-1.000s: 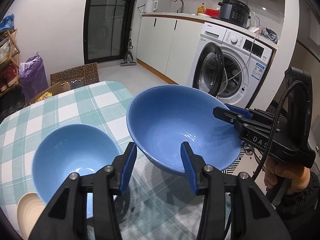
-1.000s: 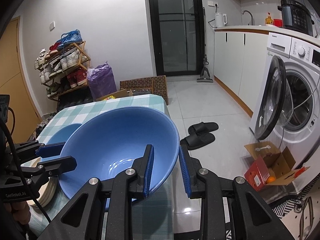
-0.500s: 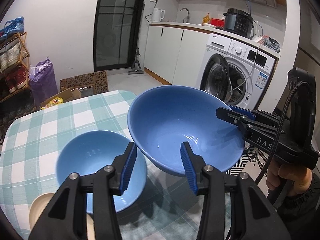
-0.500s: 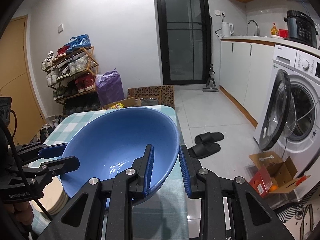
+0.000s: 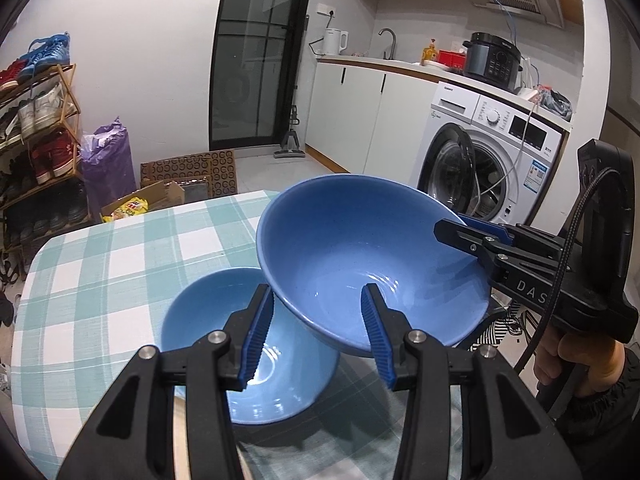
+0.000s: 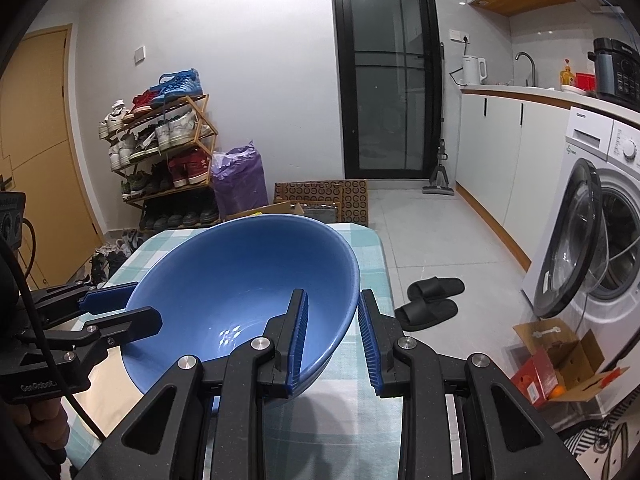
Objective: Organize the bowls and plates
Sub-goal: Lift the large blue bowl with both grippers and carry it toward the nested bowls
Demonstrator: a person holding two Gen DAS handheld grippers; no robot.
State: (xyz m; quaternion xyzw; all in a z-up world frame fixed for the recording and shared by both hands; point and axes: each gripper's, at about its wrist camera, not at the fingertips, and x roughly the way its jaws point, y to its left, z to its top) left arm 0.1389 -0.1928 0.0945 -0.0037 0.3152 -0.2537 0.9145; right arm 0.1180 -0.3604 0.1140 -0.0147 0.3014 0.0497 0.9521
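Observation:
A large blue bowl (image 5: 360,256) hangs tilted in the air above the checked table (image 5: 100,264). My left gripper (image 5: 316,332) straddles its near rim with a gap on both sides. My right gripper (image 6: 332,340) straddles the opposite rim; a gap shows at its right finger. In the left wrist view the right gripper's fingers (image 5: 472,232) grip the bowl's right rim. A smaller blue bowl (image 5: 248,344) sits on the table just below and left of the large one. The large bowl fills the middle of the right wrist view (image 6: 240,292).
A cream plate edge (image 5: 180,440) lies under the left gripper by the small bowl. The table's right edge (image 6: 380,264) drops to a tiled floor with black slippers (image 6: 432,300). A washing machine (image 5: 492,160) with its door open stands to the right. A shoe rack (image 6: 160,152) stands at the far left.
The large bowl has risen and shifted left, now overlapping the small bowl's right rim in the left wrist view. Both grippers have lifted with it and the camera views tilted up.

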